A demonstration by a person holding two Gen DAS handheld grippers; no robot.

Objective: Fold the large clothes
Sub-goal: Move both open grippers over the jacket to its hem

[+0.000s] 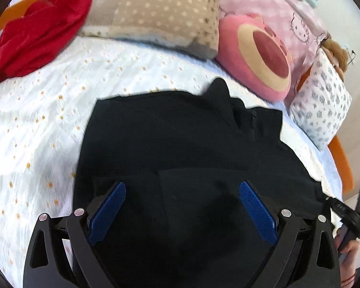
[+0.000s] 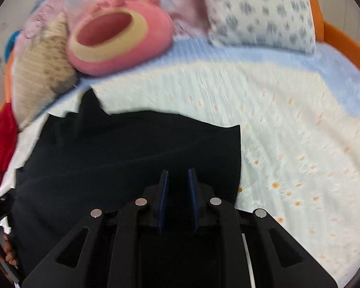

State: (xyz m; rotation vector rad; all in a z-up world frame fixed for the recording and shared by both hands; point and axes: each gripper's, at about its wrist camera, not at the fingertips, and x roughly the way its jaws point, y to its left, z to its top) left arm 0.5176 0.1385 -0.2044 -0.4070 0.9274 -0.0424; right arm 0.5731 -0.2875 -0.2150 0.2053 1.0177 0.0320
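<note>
We judge the fold well along: the black garment lies in layers mid-bed, near the pillow end, our left gripper spread above it, our right gripper nearly pressed together, perhaps pinching cloth, next needing another fold.

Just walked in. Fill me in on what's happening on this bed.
A person holding a two-finger tool in each hand is folding a large black garment on a white bedspread dotted with orange flowers. The left tool hovers over the near part of the garment with its blue pads wide apart, gripping nothing. The right tool has its pads close together over the same cloth; whether it pinches fabric is unclear. A crumpled red garment lies off to the side, beside the pillows.
</note>
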